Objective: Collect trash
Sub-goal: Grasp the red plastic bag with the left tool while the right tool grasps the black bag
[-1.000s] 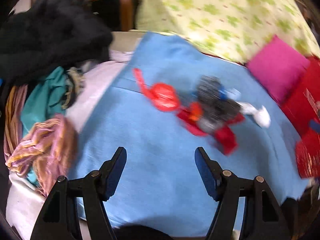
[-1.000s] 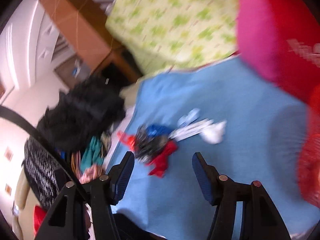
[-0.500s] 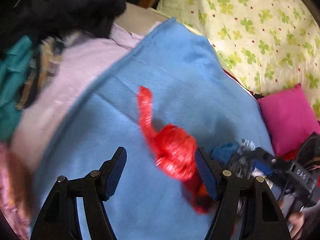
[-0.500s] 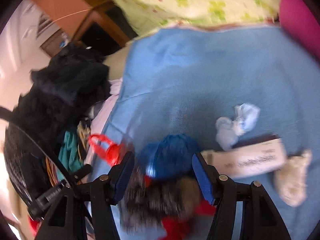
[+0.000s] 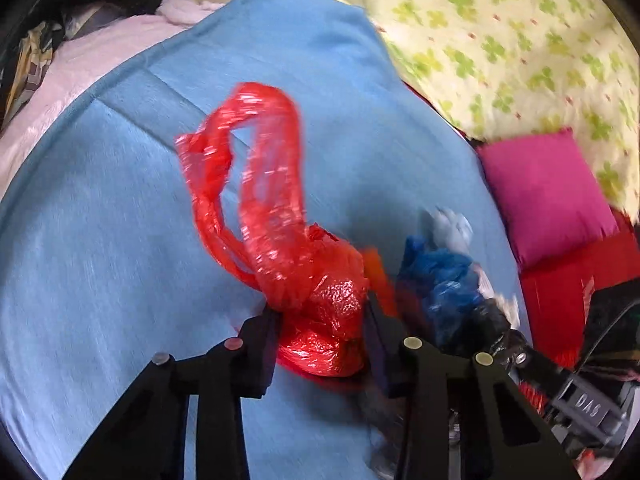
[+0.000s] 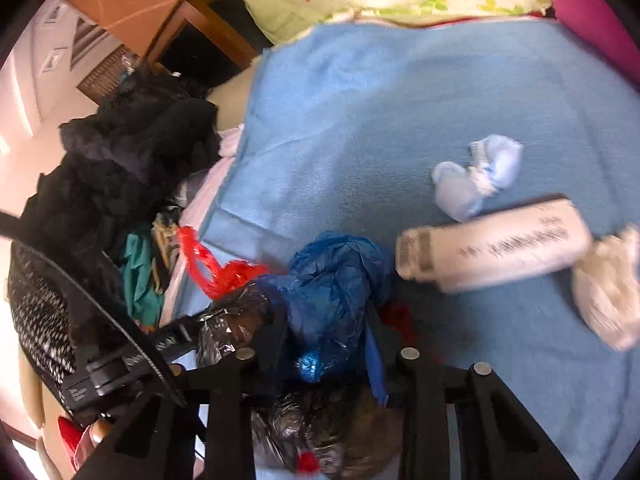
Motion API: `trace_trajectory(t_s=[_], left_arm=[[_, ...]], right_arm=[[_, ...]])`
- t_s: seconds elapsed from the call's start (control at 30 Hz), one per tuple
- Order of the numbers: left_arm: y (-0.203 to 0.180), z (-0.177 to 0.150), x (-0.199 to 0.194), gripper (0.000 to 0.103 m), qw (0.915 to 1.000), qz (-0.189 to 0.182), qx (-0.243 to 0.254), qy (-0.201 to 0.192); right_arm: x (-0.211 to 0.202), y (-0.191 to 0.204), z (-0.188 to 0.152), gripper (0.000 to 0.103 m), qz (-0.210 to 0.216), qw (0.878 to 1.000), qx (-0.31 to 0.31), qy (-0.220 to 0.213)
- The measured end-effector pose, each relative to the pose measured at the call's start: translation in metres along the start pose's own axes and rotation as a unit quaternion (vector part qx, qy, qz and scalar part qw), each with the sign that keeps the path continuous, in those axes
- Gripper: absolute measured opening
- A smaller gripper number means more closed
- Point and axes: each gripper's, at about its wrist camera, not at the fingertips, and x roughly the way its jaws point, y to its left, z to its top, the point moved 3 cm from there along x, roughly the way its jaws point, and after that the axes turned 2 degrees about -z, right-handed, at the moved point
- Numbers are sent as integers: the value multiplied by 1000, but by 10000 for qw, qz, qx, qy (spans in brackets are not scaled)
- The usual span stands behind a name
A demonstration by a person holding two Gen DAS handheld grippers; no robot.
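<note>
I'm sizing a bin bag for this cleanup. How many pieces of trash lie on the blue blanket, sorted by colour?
Red: 1, the red plastic bag in the left claw.
Blue: 1, the blue plastic bag in the right claw.
Black: 1, the black plastic bag.
White or pale: 3, the white tube, pale blue wad, cream wad.
Total: 6

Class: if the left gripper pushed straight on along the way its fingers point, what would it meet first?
Probably the red plastic bag, already squeezed in the left gripper; beyond it its looped handles, then the blue blanket. Depth is unclear.
</note>
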Motion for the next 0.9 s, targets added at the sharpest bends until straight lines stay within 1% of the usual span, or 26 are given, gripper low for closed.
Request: trace_trajectory(t_s=[0.03,0.1,0.17,0.2,0.27,0.33,0.4,0.53,0.63,0.73,0.77,0.8,0.83,0.9], left_arm=[[-6,-6,-2,40,10000,-38,81,27],[-26,-28,-7,40,9992,-92,369,92],[-41,-46,-7,40,9984,-163,488,215],[-50,-57,-5,40,9978,-210,555,308],[-64,-75,-4,40,9964,-226,744,344],[-77,-89,-2,40,9949,-229,909,365],[-89,-101,1,40,9940,-295,960,439],[-104,-111,-2,40,9927,-316,1085,414],[-115,-115,-7,40,9910,-209,1281,339],[-115,-122,-13,40,9898,-126,1378,346],[-113,-125,-15,40,9895,-90,1397,351],[-111,-128,-18,40,9893,-49,1410,360],[-109,-132,-19,40,9892,-27,1420,365],[-105,-136,-21,40,9893,11,1412,368]], right_arm=[[-9,-1,-5,34,11,10000,-7,-52],[-35,-5,-20,34,27,9998,-65,-198],[-54,-11,-31,34,-23,9995,-67,-311],[-64,-16,-38,33,-32,9994,-17,-352],[-84,-29,-51,34,-83,9990,84,-429],[-105,-47,-66,34,-204,9979,215,-571],[-118,-63,-77,34,-343,9967,323,-668],[-146,-107,-97,33,-688,9916,701,-847],[-158,-133,-107,33,-918,9883,853,-869],[-164,-150,-113,36,-942,9851,1117,-904],[-166,-153,-115,47,-902,9846,1209,-885],[-169,-156,-117,68,-809,9843,1313,-862],[-175,-157,-119,75,-721,9837,1375,-907],[-184,-153,-122,76,-592,9830,1343,-1102]])
